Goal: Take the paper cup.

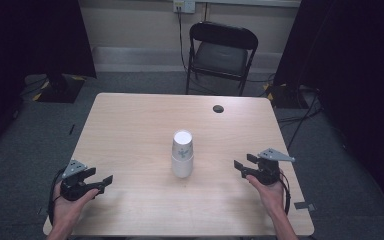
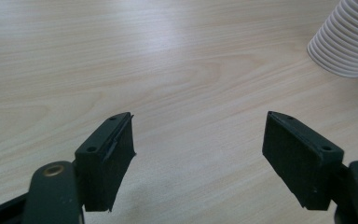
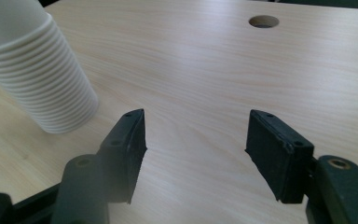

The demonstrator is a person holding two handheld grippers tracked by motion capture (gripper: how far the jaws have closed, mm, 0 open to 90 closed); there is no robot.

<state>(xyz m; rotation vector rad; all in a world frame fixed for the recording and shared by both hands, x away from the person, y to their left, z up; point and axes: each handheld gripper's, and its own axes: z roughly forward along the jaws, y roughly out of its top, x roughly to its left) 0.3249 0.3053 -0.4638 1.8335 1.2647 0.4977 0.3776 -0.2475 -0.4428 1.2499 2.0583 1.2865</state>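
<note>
Midway across the table stands an upside-down stack of cups, between the left gripper and right gripper, well apart from both. Both sets of fingers stand apart with nothing between them. Probably the next step is a grasp: approach level, square to the ribbed side, and squeeze gently to avoid tipping the stack.

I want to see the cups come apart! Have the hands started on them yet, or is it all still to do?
Nothing looks done yet. The cup stack stands whole, upside down, mid-table. Both grippers rest apart from it: the left gripper and the right gripper each have open jaws with nothing between them. In hand: only lining up beside the stack. Left, probably: reaching it, gripping and pulling cups off.
</note>
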